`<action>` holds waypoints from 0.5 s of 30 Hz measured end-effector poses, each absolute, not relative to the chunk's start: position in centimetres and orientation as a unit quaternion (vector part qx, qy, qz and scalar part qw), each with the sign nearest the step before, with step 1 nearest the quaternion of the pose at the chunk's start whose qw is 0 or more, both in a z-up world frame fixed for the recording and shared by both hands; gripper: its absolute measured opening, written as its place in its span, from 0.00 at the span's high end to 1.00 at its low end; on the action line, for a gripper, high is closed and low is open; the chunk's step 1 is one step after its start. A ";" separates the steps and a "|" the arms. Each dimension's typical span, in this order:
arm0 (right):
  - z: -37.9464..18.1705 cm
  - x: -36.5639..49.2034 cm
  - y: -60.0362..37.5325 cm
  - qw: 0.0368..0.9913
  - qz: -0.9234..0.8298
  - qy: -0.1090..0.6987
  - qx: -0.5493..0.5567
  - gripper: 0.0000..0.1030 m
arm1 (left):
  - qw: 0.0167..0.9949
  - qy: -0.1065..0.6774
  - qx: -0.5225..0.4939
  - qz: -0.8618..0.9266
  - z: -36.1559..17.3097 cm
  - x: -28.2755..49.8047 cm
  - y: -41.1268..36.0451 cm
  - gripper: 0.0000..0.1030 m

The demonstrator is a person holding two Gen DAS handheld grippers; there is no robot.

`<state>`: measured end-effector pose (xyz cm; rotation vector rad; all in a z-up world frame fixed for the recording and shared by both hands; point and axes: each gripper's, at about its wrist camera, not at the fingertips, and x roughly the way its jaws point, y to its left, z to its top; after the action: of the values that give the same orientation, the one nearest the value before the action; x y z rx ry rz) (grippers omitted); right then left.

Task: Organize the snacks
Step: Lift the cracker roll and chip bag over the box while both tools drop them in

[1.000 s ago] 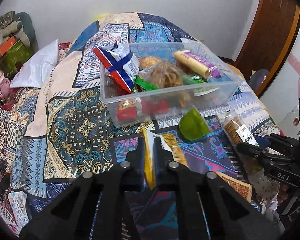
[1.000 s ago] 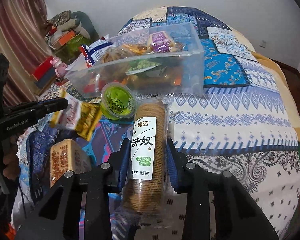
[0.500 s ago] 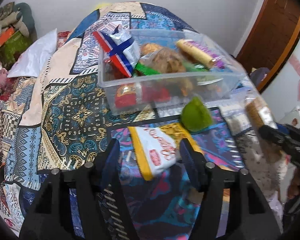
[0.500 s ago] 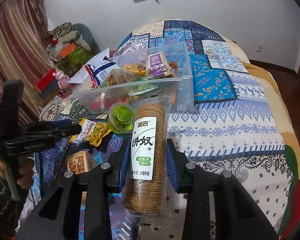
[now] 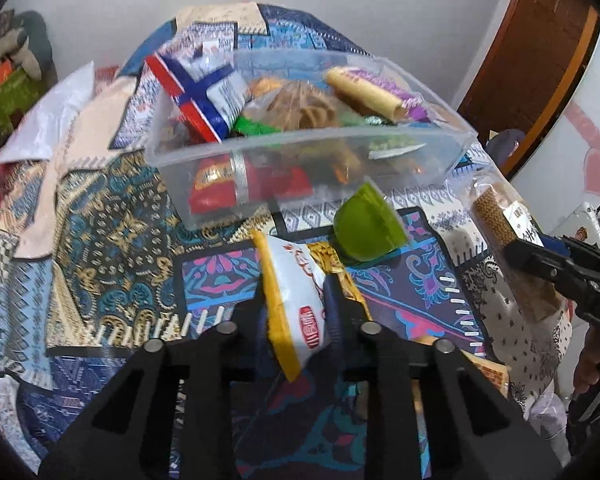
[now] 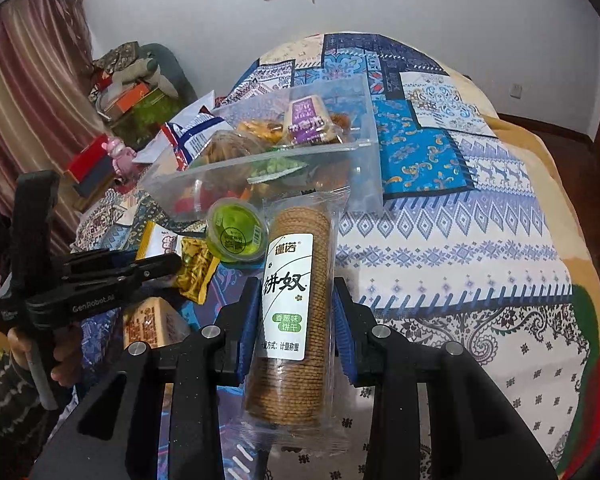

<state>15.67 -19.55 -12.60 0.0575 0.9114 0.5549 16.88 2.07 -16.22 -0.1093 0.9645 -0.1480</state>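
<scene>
Underneath everything, a bed covered in a patchwork blue-and-cream quilt [image 6: 460, 240]. In the middle of it, a clear rectangular plastic bin [image 5: 420, 160], already heaped with packets. Just in front of the bin, on its right-hand side, a long clear-wrapped sleeve of round brown crackers with a white label [image 6: 292, 300], clamped across its middle by the jaws of the right gripper [image 6: 296, 296] and pointing nose-first at the bin's near wall. In front of the bin and nearer its left half, a flat yellow-and-white snack packet [image 5: 296, 280], pinched by the closed jaws of the left gripper [image 5: 294, 304] and tilted on edge. Touching or almost touching the bin's front wall, a small green jelly cup with a foil lid [image 5: 366, 228], loose on the quilt. Furthest in front of the bin, a small tan printed box [image 6: 148, 324], also loose. Probably mid-carry, with two items in hand and two left. Best done by lifting each item clear above the rim before moving forward, not pushing against the wall. Worth laying the cracker sleeve lengthwise into the emptier right end, gently, to spare the crackers. Better to release one side at a time, keeping the grippers from crossing over the bin.
</scene>
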 end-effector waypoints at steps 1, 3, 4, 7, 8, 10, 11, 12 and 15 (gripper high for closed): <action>-12.4 15.7 -19.5 0.862 0.265 0.432 0.028 0.69 | 0.884 0.460 -0.051 -0.068 -15.9 16.8 2.1 0.80; -12.0 15.8 -19.5 0.864 0.266 0.427 0.029 0.69 | 0.889 0.450 -0.050 -0.065 -15.0 16.4 2.4 0.80; -11.7 15.9 -19.4 0.865 0.267 0.423 0.030 0.69 | 0.892 0.446 -0.049 -0.063 -14.5 16.2 2.5 0.80; -10.7 16.1 -19.1 0.869 0.271 0.412 0.031 0.69 | 0.900 0.429 -0.046 -0.058 -12.8 15.5 2.9 0.80; -10.5 16.2 -19.0 0.871 0.271 0.408 0.031 0.69 | 0.903 0.424 -0.046 -0.057 -12.3 15.4 3.1 0.80; -9.8 16.5 -18.8 0.875 0.272 0.399 0.031 0.69 | 0.907 0.414 -0.047 -0.054 -11.1 15.5 3.2 0.80; -9.4 16.7 -18.7 0.877 0.272 0.394 0.031 0.69 | 0.910 0.409 -0.047 -0.054 -10.4 15.6 3.3 0.80; -9.1 16.9 -18.6 0.880 0.272 0.389 0.031 0.69 | 0.912 0.404 -0.046 -0.054 -9.9 15.7 3.3 0.80; -8.1 18.0 -18.3 0.886 0.270 0.376 0.032 0.69 | 0.920 0.386 -0.037 -0.055 -8.2 16.0 3.2 0.80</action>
<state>17.95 -18.27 -8.11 0.0658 0.7813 0.5625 16.01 3.16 -8.15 -0.0768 0.7931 -0.1120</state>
